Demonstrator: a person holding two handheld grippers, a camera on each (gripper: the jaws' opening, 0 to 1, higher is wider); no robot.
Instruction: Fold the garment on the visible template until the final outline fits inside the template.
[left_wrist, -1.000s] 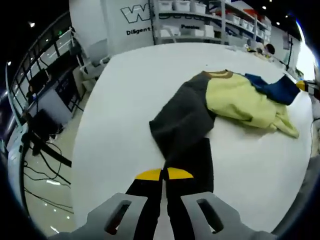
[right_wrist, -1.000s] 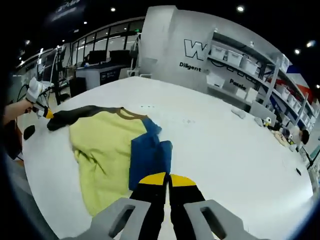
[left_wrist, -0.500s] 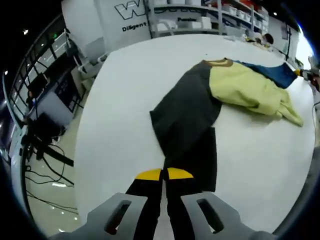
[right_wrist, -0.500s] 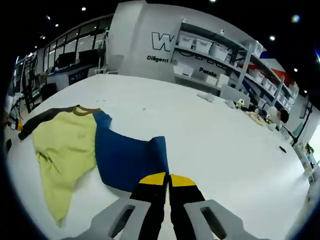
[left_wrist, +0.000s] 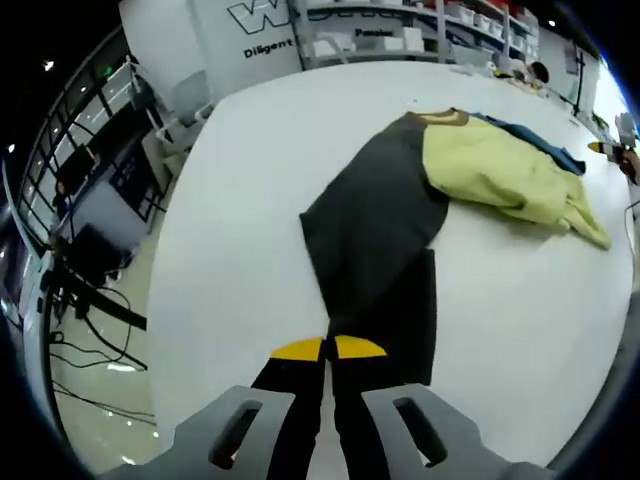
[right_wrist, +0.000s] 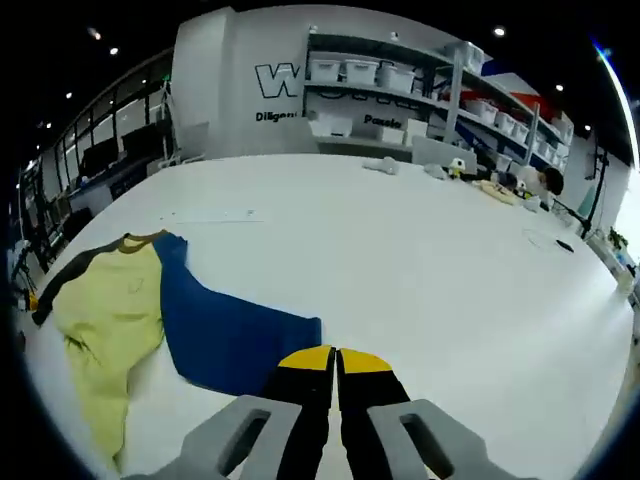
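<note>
While spread across the white counter (left_wrist: 240, 200), the garment (left_wrist: 480, 170) was seen as a three-colour top: a yellow-green body, a dark grey sleeve (left_wrist: 375, 240) and a blue sleeve (right_wrist: 235, 340), with a tan collar (left_wrist: 442, 117) at the neck. It was stretched out lengthwise between the two grippers, and the yellow body was left rumpled in the middle. No template outline could be made out on the counter.

In the left gripper view, the left gripper (left_wrist: 329, 352) was recorded with its jaws clenched on the end of the dark grey sleeve, the yellow tips pressed together over the cloth. In the right gripper view, the right gripper (right_wrist: 335, 358) was recorded with its jaws clenched on the corner of the blue sleeve, tips likewise pressed together.

At the far right edge of the left gripper view, a small yellow-tipped object was noted near the blue end of the garment; it was too small to be identified.

Beyond the counter, storage shelves (right_wrist: 400, 80) with white bins and a grey wall with lettering (right_wrist: 275, 80) were noted. Small items (right_wrist: 480, 180) were scattered on the far part of the counter.
</note>
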